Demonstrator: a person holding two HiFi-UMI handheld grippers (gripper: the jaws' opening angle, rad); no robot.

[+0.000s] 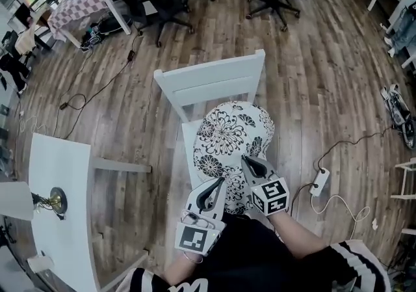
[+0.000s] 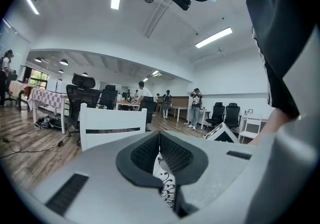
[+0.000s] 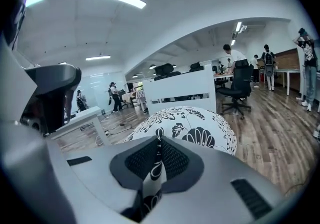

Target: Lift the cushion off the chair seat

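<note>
From the head view, the floral cushion [image 1: 231, 144] lies over the seat [image 1: 187, 144] of the white chair [image 1: 209, 81]. Its long axis runs away from the person toward the backrest, and its near edge is at the two tools. The left hand-held gripper [image 1: 218, 184] takes that near edge at the left and the right hand-held gripper [image 1: 247, 160] takes it at the right. The two are close together, so the whole cushion lies ahead of both, and neither is plainly the nearer. Whether the far end rests on the seat or hangs free I cannot tell from here. In the left gripper view, the left hand-held gripper [image 2: 159, 143] has its jaws pressed together on a thin fold of the black-and-white fabric, which shows between the pads and below them. The chair's backrest [image 2: 114, 123] stands straight ahead and beyond, and the cushion's body is hidden behind the jaws. In the right gripper view, the right hand-held gripper [image 3: 158, 150] is likewise pinching a fold of the print. The cushion [image 3: 192, 125] swells up just past the jaw tips, with the backrest [image 3: 182, 87] right behind it. Judging from this, the coming move turns on the bulk lying forward of both pinches. A pull up and back toward the person should draw the far end clear of the backrest, provided both holds on the edge keep.
</note>
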